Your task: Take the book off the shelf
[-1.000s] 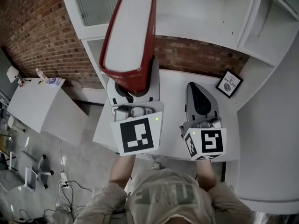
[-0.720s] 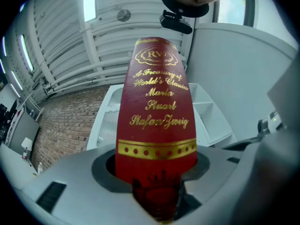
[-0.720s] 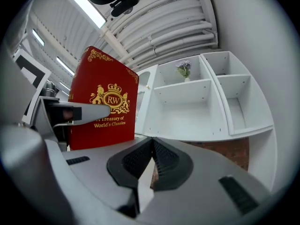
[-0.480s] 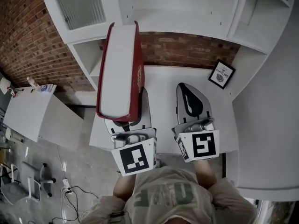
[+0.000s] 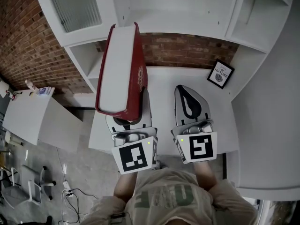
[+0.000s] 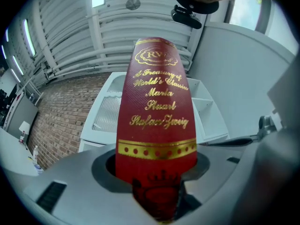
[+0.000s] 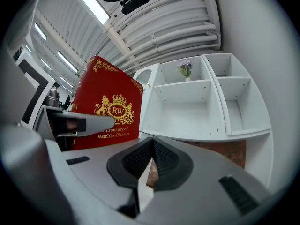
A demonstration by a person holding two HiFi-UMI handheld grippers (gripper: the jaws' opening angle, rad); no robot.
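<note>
A thick red book (image 5: 123, 69) with gold lettering stands upright, clear of the white shelf unit (image 5: 178, 8). My left gripper (image 5: 127, 116) is shut on its lower end. In the left gripper view the gold-printed spine (image 6: 157, 125) rises from between the jaws of that gripper (image 6: 157, 193). My right gripper (image 5: 189, 100) hovers beside it over the white desk (image 5: 161, 86), shut with nothing in it. From the right gripper view I see the book's front cover (image 7: 105, 107) at left, past the shut right gripper (image 7: 151, 161).
A small framed picture (image 5: 221, 74) leans at the desk's back right corner. The shelf compartments (image 7: 187, 102) show bare except for a small plant (image 7: 186, 69). A brick wall (image 5: 28, 41) and a low white cabinet (image 5: 37, 116) lie to the left.
The left gripper has drawn the red book down and away from the shelf toward the person. Both grippers now sit lower in the head view.
</note>
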